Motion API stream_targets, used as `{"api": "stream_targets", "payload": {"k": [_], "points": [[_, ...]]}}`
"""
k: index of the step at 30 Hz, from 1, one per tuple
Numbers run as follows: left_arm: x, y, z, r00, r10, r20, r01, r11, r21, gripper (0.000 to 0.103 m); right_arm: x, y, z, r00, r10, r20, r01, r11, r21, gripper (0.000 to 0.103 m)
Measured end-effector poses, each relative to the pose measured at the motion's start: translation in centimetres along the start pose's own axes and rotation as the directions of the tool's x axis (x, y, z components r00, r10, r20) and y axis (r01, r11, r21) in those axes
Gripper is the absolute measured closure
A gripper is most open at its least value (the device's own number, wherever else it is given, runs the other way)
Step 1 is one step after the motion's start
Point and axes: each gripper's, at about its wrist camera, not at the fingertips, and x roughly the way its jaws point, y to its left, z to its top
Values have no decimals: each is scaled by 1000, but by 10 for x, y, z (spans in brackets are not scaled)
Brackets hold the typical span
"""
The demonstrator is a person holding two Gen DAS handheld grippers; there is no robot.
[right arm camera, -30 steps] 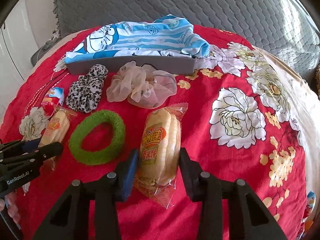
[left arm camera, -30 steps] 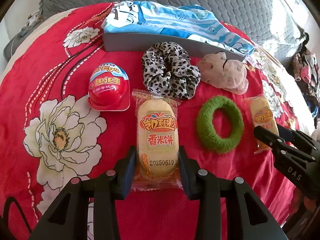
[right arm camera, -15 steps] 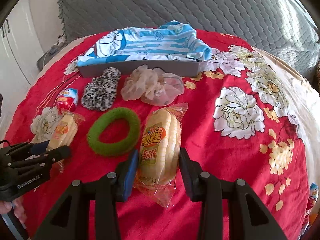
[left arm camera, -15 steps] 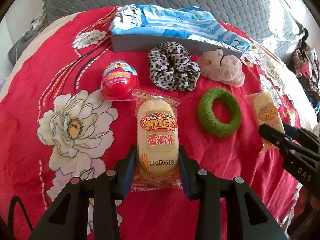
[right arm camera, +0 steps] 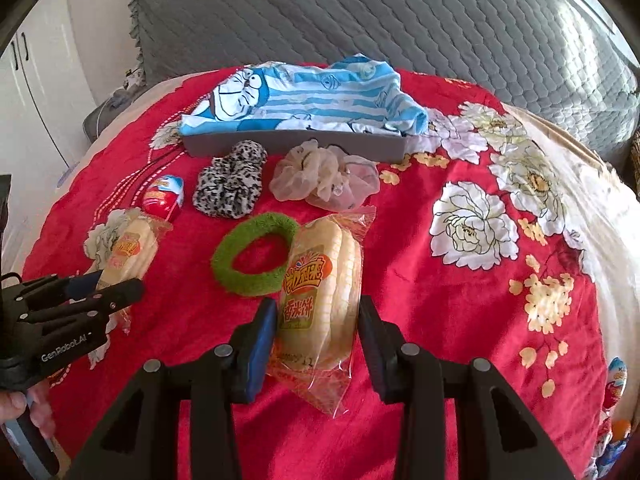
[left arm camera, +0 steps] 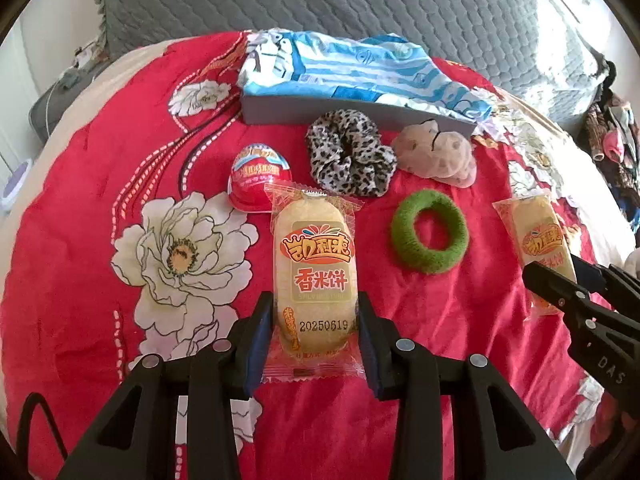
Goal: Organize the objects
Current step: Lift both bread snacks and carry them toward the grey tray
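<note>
My left gripper (left arm camera: 316, 328) is shut on a wrapped rice cracker (left arm camera: 314, 276), held above the red floral bedspread (left arm camera: 100, 280). My right gripper (right arm camera: 318, 328) is shut on a second rice cracker packet (right arm camera: 320, 292), also off the bed. Each gripper shows in the other's view: the right gripper (left arm camera: 560, 276) at the right edge, the left gripper (right arm camera: 104, 284) at the left edge. On the bed lie a red toy egg (left arm camera: 259, 184), a leopard scrunchie (left arm camera: 350, 158), a beige scrunchie (left arm camera: 436, 156) and a green ring scrunchie (left arm camera: 430, 238).
A grey tray (right arm camera: 280, 142) at the back holds a blue striped cartoon cloth (right arm camera: 308, 96). A grey quilted headboard (right arm camera: 360, 20) rises behind it. Another toy egg (right arm camera: 616, 376) lies at the bed's right edge. A person's hand (right arm camera: 20, 404) grips the left handle.
Both grippers have risen and drawn back, each still holding its cracker packet. The items on the bed look smaller and farther off; the left packet now overlaps the red egg.
</note>
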Motion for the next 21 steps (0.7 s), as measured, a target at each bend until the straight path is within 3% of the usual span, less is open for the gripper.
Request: {"api": "stream_targets", "payload": {"k": [21], "points": [[-67, -12, 3, 994, 46, 94, -47, 999, 6, 62, -68, 21, 6, 997, -6, 82, 11, 998, -55, 62]]}}
